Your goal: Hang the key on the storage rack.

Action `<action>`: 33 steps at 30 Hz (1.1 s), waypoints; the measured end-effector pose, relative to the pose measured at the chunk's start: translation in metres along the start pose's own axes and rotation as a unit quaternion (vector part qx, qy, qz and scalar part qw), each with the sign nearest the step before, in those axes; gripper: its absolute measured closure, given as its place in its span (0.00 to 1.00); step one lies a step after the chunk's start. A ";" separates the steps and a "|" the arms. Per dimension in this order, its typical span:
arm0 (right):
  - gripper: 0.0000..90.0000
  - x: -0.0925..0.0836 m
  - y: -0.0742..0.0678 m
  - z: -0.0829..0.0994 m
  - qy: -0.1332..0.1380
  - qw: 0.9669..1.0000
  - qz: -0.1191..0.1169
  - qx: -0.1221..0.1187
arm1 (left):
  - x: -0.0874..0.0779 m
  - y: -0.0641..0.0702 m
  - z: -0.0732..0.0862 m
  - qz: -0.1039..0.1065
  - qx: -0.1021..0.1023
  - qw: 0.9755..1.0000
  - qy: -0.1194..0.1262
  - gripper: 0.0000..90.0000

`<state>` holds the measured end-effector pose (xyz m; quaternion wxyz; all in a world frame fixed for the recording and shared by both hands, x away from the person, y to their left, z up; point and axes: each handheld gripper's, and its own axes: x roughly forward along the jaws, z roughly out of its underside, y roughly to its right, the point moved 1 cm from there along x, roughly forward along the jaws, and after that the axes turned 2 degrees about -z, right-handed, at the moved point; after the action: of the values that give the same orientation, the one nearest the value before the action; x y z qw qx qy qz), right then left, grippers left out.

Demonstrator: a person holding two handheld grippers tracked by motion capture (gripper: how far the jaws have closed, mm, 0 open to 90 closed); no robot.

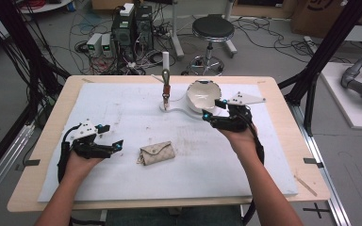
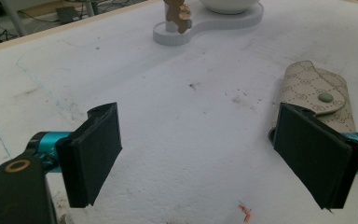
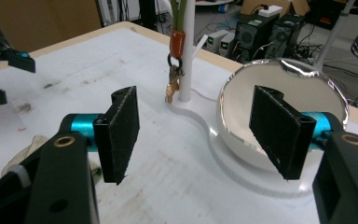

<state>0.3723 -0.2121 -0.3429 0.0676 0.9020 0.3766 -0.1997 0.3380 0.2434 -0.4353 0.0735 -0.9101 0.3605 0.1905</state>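
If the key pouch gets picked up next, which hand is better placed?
Left. The left tool sits open right beside the key pouch, whose edge lies near one pad in its own view. The right tool is by the bowl.

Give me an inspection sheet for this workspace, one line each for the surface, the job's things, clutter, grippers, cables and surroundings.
Surface: white mat on a wooden table, with scuffs and stains.
Job's things: beige key pouch lying flat mid-mat; white stand with a hanging key clip and a bowl on its base, at the far edge.
Clutter: small orange scrap on the mat.
Grippers: left gripper open beside the pouch; right gripper open near the bowl.
Cables: one trails from each gripper; tangles on the floor behind.
Surroundings: stool, computer towers, black frame posts.
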 end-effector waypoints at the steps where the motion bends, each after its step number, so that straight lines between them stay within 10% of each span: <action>1: 0.38 -0.003 0.000 0.004 0.001 1.000 0.002 0.000 | 0.000 0.000 0.000 0.000 -0.001 1.000 0.001 0.17; 33: 0.23 -0.050 0.009 0.090 -0.002 0.998 0.053 0.038 | 0.005 0.002 -0.005 0.013 0.000 1.000 0.009 0.17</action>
<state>0.3189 -0.2751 -0.4050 0.0441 0.9221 0.3205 -0.2122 0.3418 0.2371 -0.4330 0.0682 -0.9071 0.3729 0.1831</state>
